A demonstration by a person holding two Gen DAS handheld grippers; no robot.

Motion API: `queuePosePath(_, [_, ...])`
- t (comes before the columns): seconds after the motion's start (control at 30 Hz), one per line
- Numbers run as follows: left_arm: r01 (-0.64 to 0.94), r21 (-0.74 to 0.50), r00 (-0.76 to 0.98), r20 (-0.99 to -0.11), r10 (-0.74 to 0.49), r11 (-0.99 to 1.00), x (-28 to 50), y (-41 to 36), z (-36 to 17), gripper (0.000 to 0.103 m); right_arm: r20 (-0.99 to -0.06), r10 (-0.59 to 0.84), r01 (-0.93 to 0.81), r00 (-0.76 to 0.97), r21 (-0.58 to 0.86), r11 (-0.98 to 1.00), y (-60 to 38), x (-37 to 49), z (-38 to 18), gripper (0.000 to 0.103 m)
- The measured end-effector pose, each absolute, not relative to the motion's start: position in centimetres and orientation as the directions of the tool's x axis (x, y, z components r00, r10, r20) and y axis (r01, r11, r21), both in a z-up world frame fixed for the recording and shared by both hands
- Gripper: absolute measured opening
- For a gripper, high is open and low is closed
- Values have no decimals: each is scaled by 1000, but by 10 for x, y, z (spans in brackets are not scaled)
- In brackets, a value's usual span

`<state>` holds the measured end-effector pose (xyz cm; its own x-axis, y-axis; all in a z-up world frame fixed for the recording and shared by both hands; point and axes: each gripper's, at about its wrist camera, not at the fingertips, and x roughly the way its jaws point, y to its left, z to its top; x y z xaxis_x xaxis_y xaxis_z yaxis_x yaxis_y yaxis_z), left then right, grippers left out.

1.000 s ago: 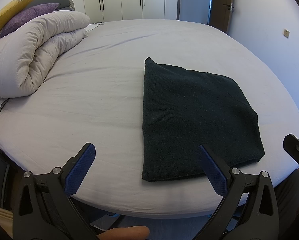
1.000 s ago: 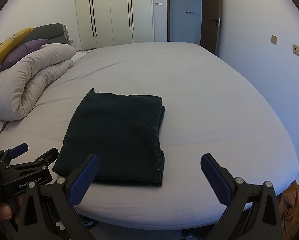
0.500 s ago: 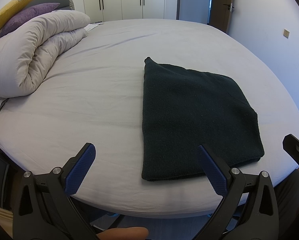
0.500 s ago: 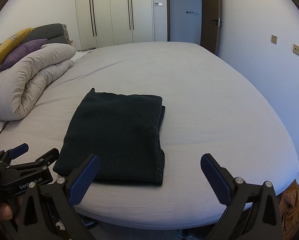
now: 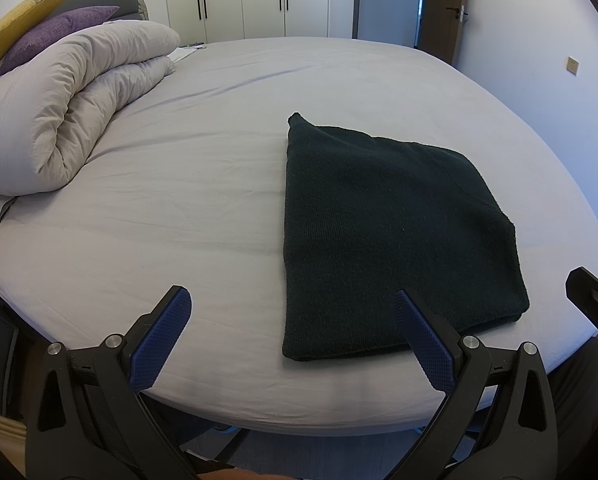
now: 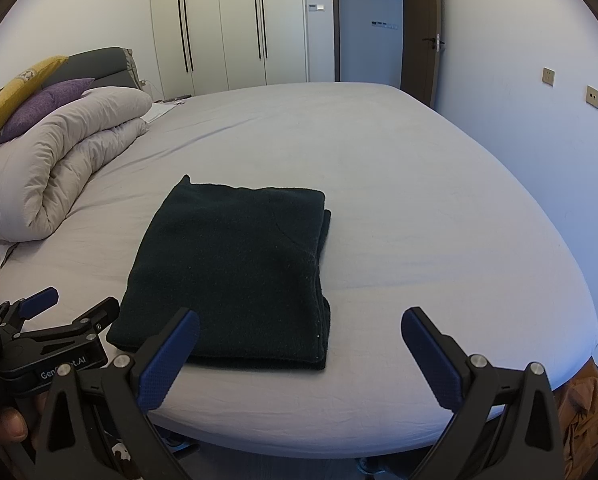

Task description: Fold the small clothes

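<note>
A dark green knitted garment (image 5: pixel 391 232) lies folded into a flat rectangle on the grey bed (image 5: pixel 203 208), near its front edge; it also shows in the right wrist view (image 6: pixel 235 272). My left gripper (image 5: pixel 291 340) is open and empty, held just off the bed's front edge, left of the garment's near corner. My right gripper (image 6: pixel 299 356) is open and empty, held off the front edge by the garment's near right corner. The left gripper also shows in the right wrist view (image 6: pixel 59 332), and part of the right gripper in the left wrist view (image 5: pixel 595 300).
A rolled white duvet (image 5: pixel 71 120) lies at the bed's left, with purple (image 5: pixel 51 36) and yellow (image 5: pixel 23 28) pillows behind it. White wardrobes (image 6: pixel 227 28) and a door (image 6: pixel 419 40) stand beyond the bed. A wall runs along the right (image 6: pixel 539 120).
</note>
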<state>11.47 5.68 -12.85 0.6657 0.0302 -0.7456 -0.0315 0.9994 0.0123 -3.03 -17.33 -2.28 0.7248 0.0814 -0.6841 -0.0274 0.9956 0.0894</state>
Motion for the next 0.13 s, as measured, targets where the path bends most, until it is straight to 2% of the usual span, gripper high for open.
queuePosePath(0.13, [-30,12,665,-746,29,999,113,57,-130,103,-684,82,-27,724,91,995,-174,-30,-23,103])
